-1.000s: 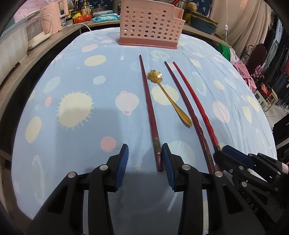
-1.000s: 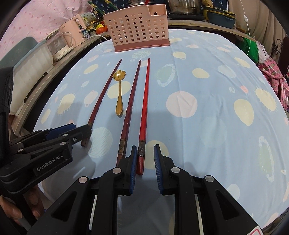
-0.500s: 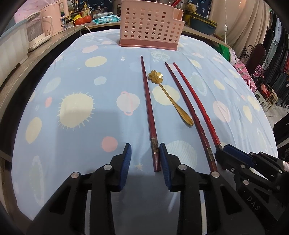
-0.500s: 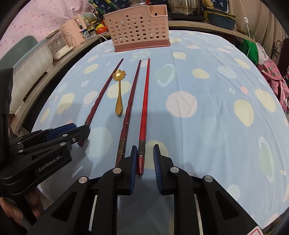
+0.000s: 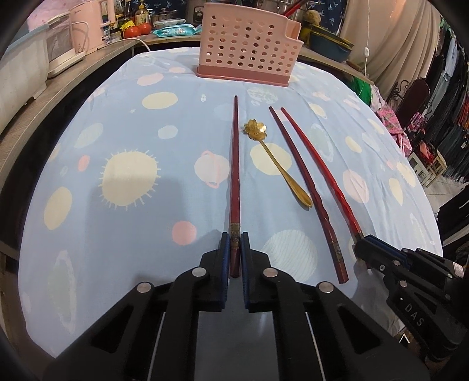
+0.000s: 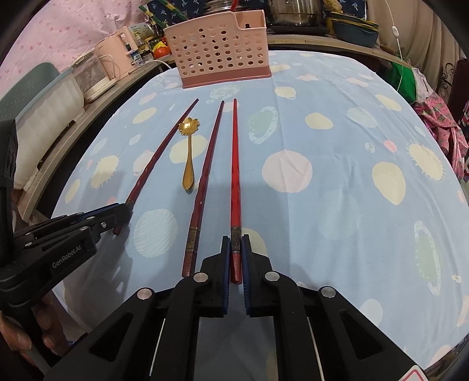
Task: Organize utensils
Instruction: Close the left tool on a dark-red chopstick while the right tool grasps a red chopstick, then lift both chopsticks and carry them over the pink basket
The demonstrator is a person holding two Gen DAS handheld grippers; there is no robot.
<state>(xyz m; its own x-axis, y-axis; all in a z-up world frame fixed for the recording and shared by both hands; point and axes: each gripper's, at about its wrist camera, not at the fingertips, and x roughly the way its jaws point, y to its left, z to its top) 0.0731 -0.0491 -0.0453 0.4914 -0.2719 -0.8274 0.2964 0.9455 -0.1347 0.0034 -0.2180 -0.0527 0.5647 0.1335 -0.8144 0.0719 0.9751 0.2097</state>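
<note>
My left gripper point(image 5: 234, 239) is shut on the near end of a dark red chopstick point(image 5: 234, 164) that lies on the table. My right gripper point(image 6: 235, 241) is shut on the near end of a bright red chopstick point(image 6: 235, 164). Between them lie a second dark red chopstick point(image 6: 205, 175) and a gold flower-shaped spoon point(image 6: 189, 152). A pink perforated utensil basket point(image 5: 249, 44) stands at the far edge of the table; it also shows in the right wrist view point(image 6: 219, 55).
The table has a blue cloth with pale spots point(image 6: 337, 175). A wooden counter with pink appliances point(image 5: 73, 38) runs along the left. Pots and bowls point(image 6: 351, 26) sit behind the basket. Clothes racks point(image 5: 445, 117) stand to the right.
Both grippers have closed on the chopstick ends they were straddling; the left jaws narrowed most. The chopsticks still lie on the cloth.
</note>
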